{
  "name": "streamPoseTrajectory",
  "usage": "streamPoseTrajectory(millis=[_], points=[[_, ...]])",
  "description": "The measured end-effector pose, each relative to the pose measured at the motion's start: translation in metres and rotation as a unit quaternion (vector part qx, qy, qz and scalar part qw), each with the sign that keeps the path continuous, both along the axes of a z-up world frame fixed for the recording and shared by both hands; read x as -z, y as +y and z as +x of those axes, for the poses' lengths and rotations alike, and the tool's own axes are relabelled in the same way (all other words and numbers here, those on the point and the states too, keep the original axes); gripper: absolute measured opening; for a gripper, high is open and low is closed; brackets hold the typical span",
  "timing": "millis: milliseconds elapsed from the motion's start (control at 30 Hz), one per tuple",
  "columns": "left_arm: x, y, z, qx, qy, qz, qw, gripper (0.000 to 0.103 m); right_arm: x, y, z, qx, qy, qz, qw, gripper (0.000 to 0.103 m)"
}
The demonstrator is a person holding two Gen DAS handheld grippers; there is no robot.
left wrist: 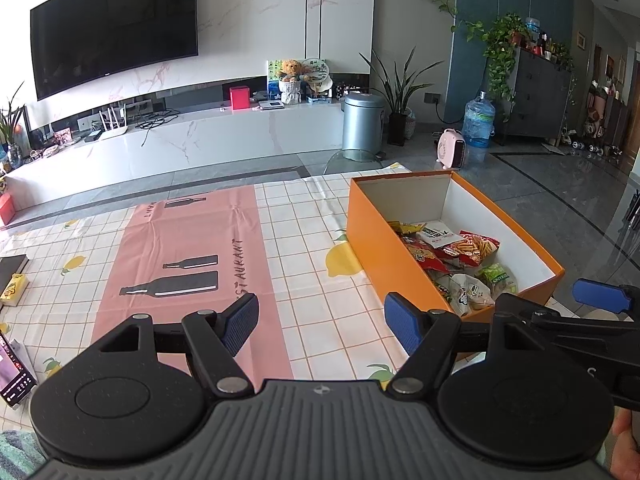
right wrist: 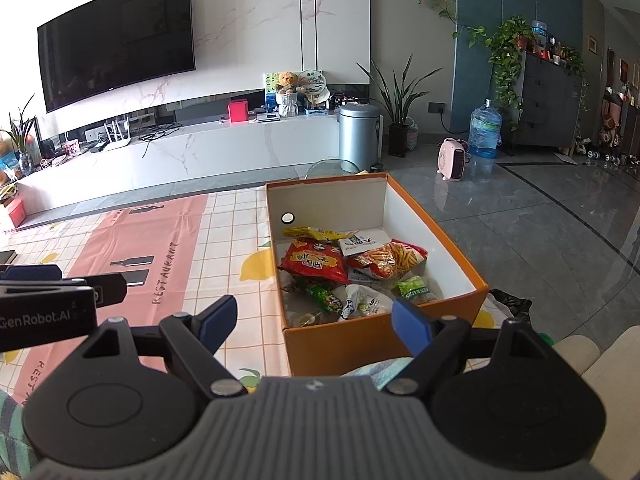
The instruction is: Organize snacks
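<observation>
Left gripper (left wrist: 322, 320) and right gripper (right wrist: 314, 322), both with jaws spread and holding nothing. The orange box (right wrist: 340, 340) lies just ahead of the right gripper, right of the left; snack packets (right wrist: 344, 272) fill it, on the checked tablecloth (left wrist: 300, 240).

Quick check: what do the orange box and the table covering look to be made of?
Orange box: looks like matte paperboard, with thin straight walls, a white inside and a punched hole in one wall. Table covering: probably printed vinyl or oilcloth, lying in soft creases with a slight sheen; coated fabric is possible.
</observation>
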State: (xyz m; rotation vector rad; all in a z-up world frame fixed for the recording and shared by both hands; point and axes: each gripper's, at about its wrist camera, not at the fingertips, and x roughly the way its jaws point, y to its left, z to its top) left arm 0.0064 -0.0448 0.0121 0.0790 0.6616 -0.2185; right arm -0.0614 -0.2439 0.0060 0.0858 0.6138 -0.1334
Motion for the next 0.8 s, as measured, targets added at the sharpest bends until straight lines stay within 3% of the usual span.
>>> streamPoseTrajectory(millis=[800], points=[[-0.0068, 0.0065, 0.0000, 0.007, -0.014, -0.007, 0.9999, 0.084, -0.0042, 0.0037, -0.0026, -0.003, -0.003, -0.009, 1.000, 0.084]])
